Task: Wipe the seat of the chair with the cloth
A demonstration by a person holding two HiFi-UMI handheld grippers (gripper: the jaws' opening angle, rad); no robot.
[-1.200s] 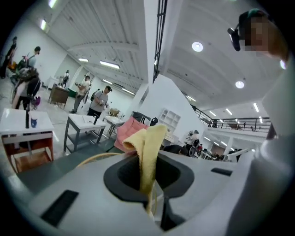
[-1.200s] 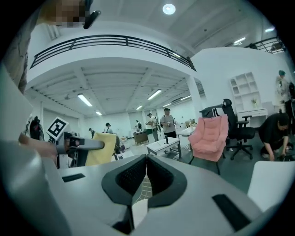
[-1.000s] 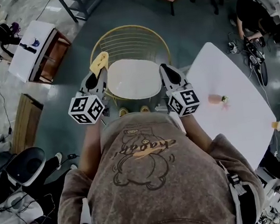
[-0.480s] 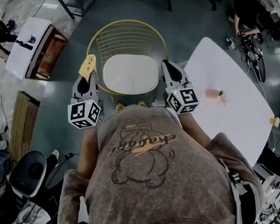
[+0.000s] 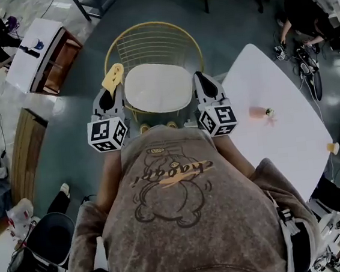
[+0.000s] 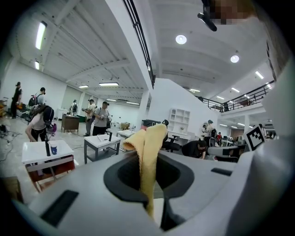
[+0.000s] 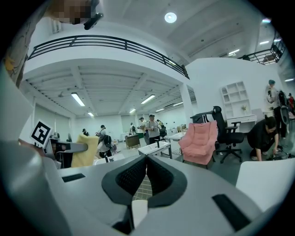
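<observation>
A gold wire chair (image 5: 151, 44) with a white seat (image 5: 158, 88) stands right in front of me. My left gripper (image 5: 111, 91) hangs at the seat's left edge, shut on a yellow cloth (image 5: 113, 77) that sticks up past its tips. In the left gripper view the cloth (image 6: 148, 156) is folded between the jaws of the left gripper (image 6: 146, 171) and droops down. My right gripper (image 5: 200, 82) is at the seat's right edge. Its jaws (image 7: 146, 159) meet with nothing between them. In the right gripper view the cloth (image 7: 85, 150) shows at the left.
A white table (image 5: 277, 121) stands at the right with a small pink thing (image 5: 262, 114) on it. A white-topped cabinet (image 5: 34, 53) and a wooden board (image 5: 26, 147) lie at the left. A pink armchair (image 7: 200, 140) is beyond the chair. Several people are about the room.
The left gripper with the cloth swung slightly left, then back toward the seat's edge. The right gripper has barely moved. The head view shifted a little, and a person at lower left moved away.
</observation>
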